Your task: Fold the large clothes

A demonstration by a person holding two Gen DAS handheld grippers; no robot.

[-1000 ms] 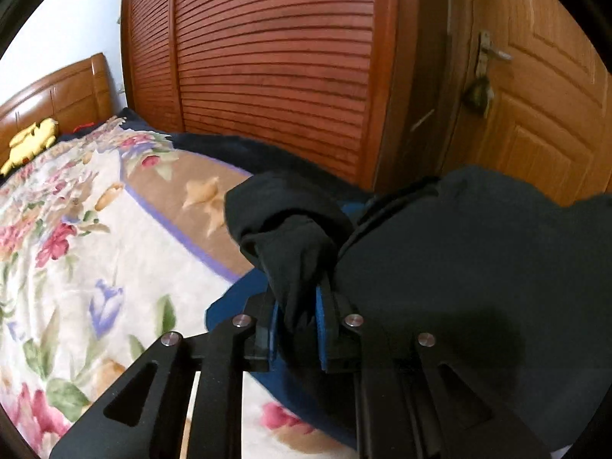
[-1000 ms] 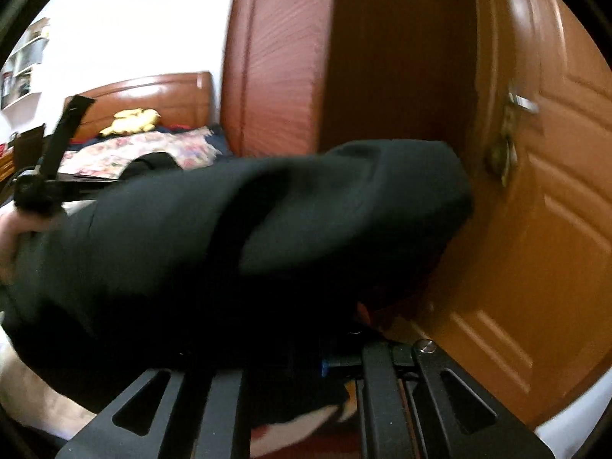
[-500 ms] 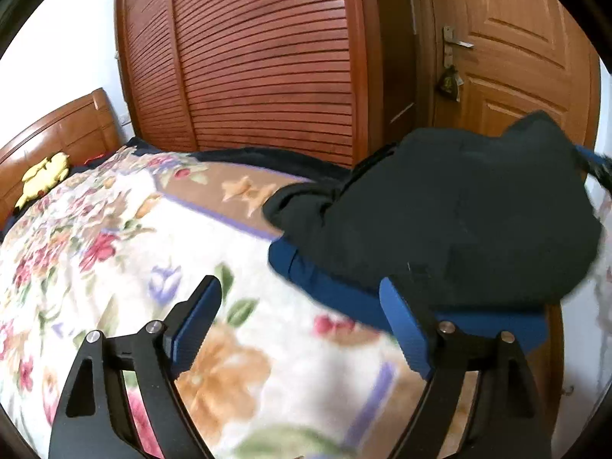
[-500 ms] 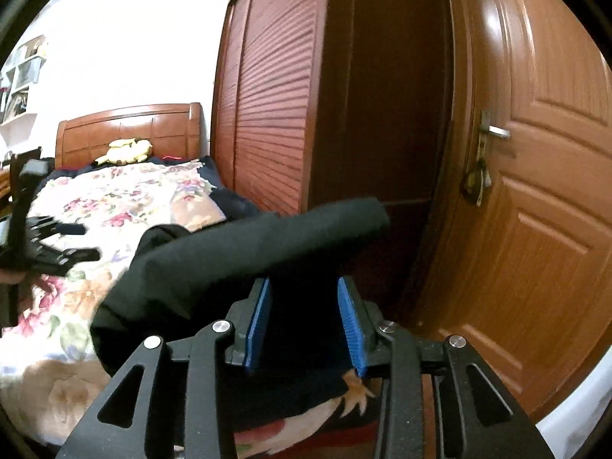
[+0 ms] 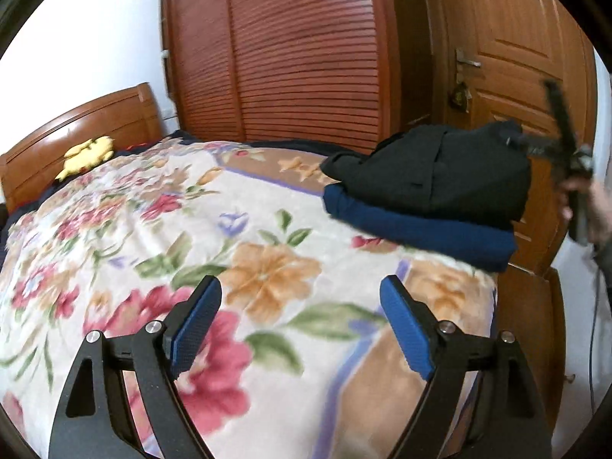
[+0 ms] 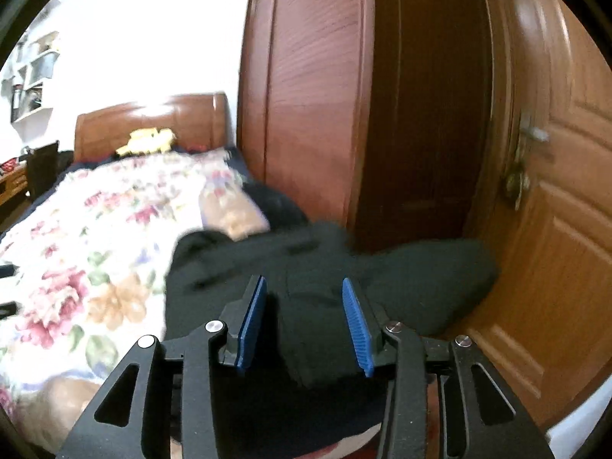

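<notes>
A folded black garment [image 5: 440,176] lies on top of a folded navy garment [image 5: 417,229] at the far right corner of the bed. My left gripper [image 5: 302,306] is open and empty, pulled back over the floral blanket, well short of the pile. My right gripper [image 6: 302,298] is open, its blue pads [image 6: 354,321] on either side of a fold of the black garment [image 6: 306,267] without pinching it. The right gripper also shows in the left wrist view [image 5: 566,153], blurred, just right of the pile.
A floral blanket [image 5: 153,237] covers the bed. A wooden headboard [image 5: 84,134] with a yellow plush toy [image 5: 88,153] stands at the far end. A slatted wardrobe [image 5: 287,57] and a wooden door [image 5: 516,57] stand close behind the pile.
Both grippers have let go of the black garment, which now rests on the navy one. The left gripper opened and drew back; the right gripper opened wider.
</notes>
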